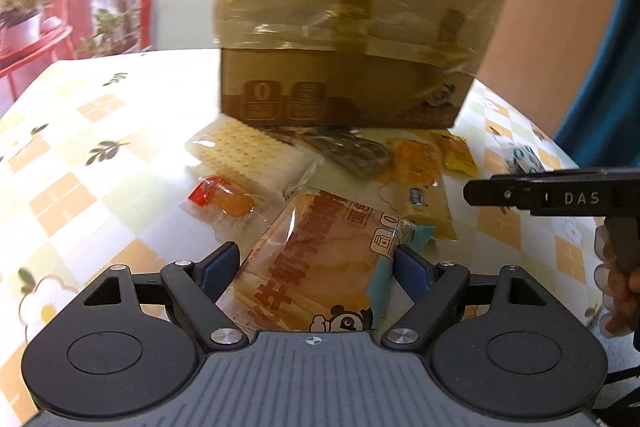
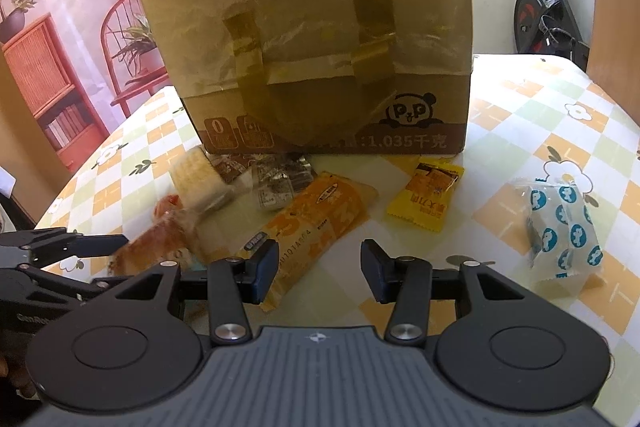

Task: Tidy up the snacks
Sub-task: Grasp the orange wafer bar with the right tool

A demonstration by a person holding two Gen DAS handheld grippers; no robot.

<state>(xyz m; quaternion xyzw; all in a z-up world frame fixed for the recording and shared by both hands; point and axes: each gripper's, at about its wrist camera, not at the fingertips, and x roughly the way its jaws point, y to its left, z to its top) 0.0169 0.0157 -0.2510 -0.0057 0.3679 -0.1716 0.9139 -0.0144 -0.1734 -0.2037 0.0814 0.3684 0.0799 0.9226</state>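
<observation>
Snacks are what this is all about, and they lie loose on the checked tablecloth (image 2: 532, 99) in front of the taped cardboard box (image 2: 320, 39), which stands shut as far as either view shows. Nearest the action is the bread packet with the panda print (image 1: 320, 267), sitting right between the blue pads of the left gripper (image 1: 316, 267); the jaws stand wide around it, the pads close on either side of the wrapper, and I judge they bracket it, not clamp it, though the exact contact is hard to call. Just beyond it lie the cracker pack (image 1: 248, 155), the small orange jelly pack (image 1: 224, 199), a dark wrapped snack (image 1: 352, 151), the long orange packet (image 2: 316, 223) and the yellow sachet (image 2: 432, 195). Off on its own, well apart, sits the blue-and-white wrapped cake (image 2: 564, 231). The right gripper (image 2: 320, 271) hovers low with its jaws partly open and nothing between them, the long orange packet just under its left pad. Progress: barely begun by my reckoning, every visible snack is on the table, nothing gathered. Hidden: the box top and inside, the packet's near end under the gripper body, and motion blur smears the box in the left view.
</observation>
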